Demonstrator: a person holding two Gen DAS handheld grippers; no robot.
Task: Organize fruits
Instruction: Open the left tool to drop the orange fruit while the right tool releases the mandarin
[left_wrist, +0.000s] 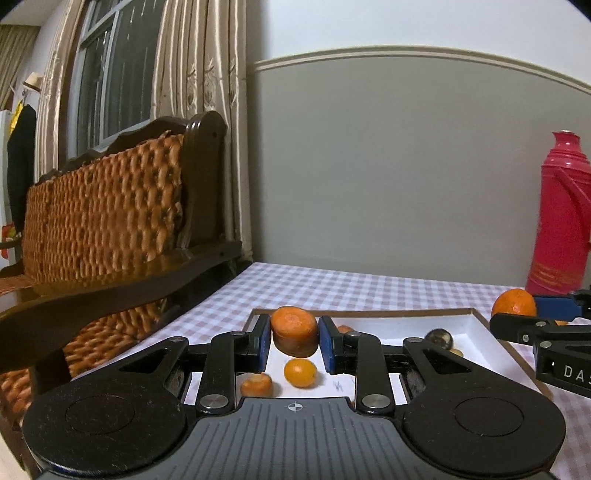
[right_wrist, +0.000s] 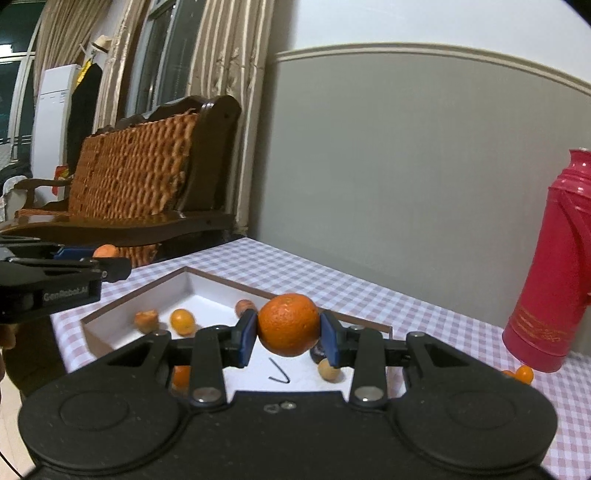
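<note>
In the left wrist view, the left gripper (left_wrist: 294, 345) pinches a carrot chunk (left_wrist: 294, 331) between its blue pads, held above the white tray (left_wrist: 476, 320) on the checked tablecloth (left_wrist: 332, 288). Below it in the tray lie a kumquat (left_wrist: 300, 373) and a smaller carrot piece (left_wrist: 256, 384); farther right sits a dark round fruit (left_wrist: 438, 338). At the right edge the right gripper (left_wrist: 532, 314) shows only from the side, an orange (left_wrist: 513, 302) at its tip. A pink thermos (left_wrist: 563, 218) stands far right.

The right wrist view shows what that side glimpse hides: the right gripper (right_wrist: 289, 332) has its jaws closed on the orange (right_wrist: 288, 324), above the tray's near right part. It alone shows a pale round fruit (right_wrist: 328, 369) beside the right pad and kumquats on the cloth (right_wrist: 524, 373) near the thermos. The left gripper (right_wrist: 103, 260) appears at far left, with the carrot chunk (right_wrist: 106, 251) barely visible.
</note>
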